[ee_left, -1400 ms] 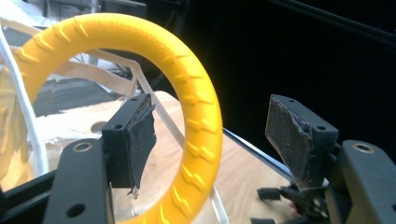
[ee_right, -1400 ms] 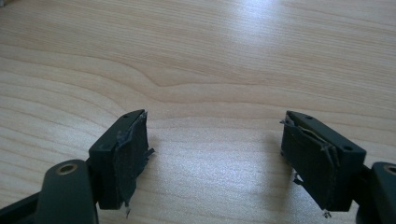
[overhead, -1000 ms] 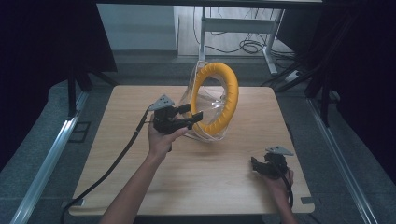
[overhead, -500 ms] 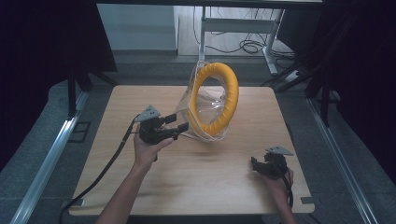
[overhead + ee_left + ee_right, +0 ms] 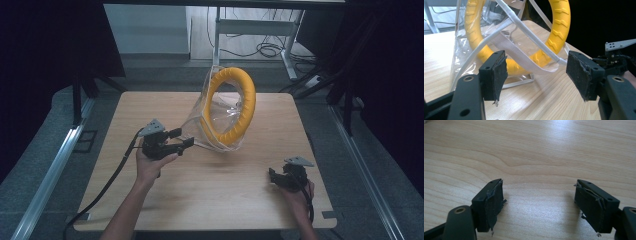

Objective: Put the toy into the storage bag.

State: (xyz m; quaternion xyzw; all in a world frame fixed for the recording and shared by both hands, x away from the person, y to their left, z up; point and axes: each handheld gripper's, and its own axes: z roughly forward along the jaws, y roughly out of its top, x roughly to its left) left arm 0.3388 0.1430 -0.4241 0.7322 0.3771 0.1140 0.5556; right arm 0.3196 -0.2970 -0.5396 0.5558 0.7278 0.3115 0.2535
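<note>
A yellow ridged ring (image 5: pixel 248 102) stands upright inside a clear plastic bag (image 5: pixel 199 121) at the middle of the wooden table (image 5: pixel 215 195). My left gripper (image 5: pixel 184 138) is open just left of the bag's near corner, pointing at it. In the left gripper view the ring (image 5: pixel 559 30), the bag (image 5: pixel 461 50) and its white straps (image 5: pixel 516 53) lie just beyond the open left gripper (image 5: pixel 536 72), with nothing between the pads. My right gripper (image 5: pixel 274 177) rests near the front right of the table, open over bare wood (image 5: pixel 539 202).
A metal desk frame and loose cables (image 5: pixel 265 50) stand on the floor beyond the table's far edge. Dark curtains hang on both sides. The right gripper's grey plate (image 5: pixel 620 45) shows far off in the left gripper view.
My left gripper has drawn back from the bag's side, moving left and toward the person. The bag, ring and right gripper have stayed put.
</note>
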